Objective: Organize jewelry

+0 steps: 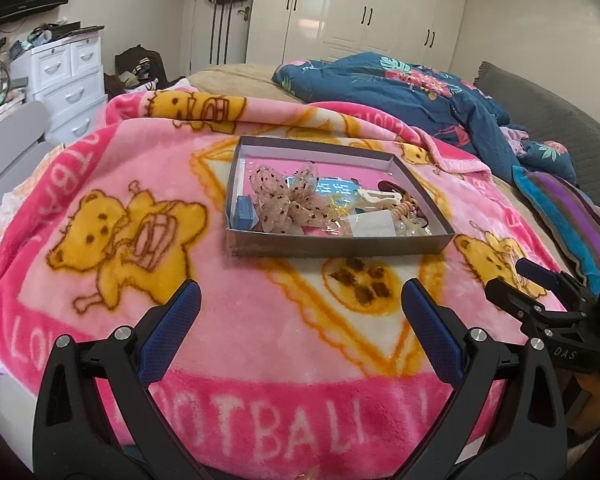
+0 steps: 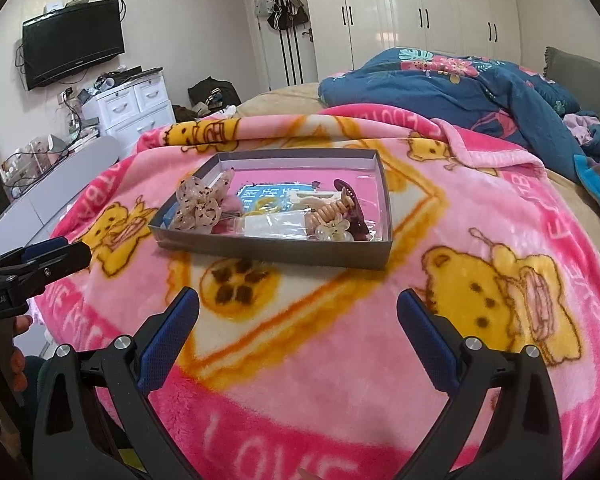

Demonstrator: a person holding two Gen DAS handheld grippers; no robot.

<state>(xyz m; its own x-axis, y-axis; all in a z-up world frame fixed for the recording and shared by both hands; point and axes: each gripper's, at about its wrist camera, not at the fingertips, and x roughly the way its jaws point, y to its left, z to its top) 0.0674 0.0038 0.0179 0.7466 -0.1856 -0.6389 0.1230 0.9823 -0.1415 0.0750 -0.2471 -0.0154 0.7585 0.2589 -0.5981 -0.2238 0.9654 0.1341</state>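
A shallow grey box (image 1: 332, 243) (image 2: 268, 254) lies on the pink bear blanket (image 1: 260, 340) (image 2: 340, 340), holding jumbled accessories. A beige dotted fabric bow (image 1: 288, 200) (image 2: 198, 204) sits at its left. A yellow ring (image 1: 338, 202) (image 2: 264, 206), a cream hair clip (image 1: 380, 196), a clear packet (image 1: 370, 224) (image 2: 272, 226) and a coiled hair tie with bead charms (image 1: 406, 210) (image 2: 332, 218) fill the right. My left gripper (image 1: 300, 300) hangs open before the box, empty. My right gripper (image 2: 298, 308) is open too, empty, short of the box.
A blue floral quilt (image 1: 400, 88) (image 2: 460, 84) is bunched at the bed's far right, with a striped pillow (image 1: 568, 216) beside it. White drawers (image 1: 68, 76) (image 2: 136, 108) stand left of the bed. A wardrobe (image 2: 420, 8) and wall TV (image 2: 74, 42) are behind.
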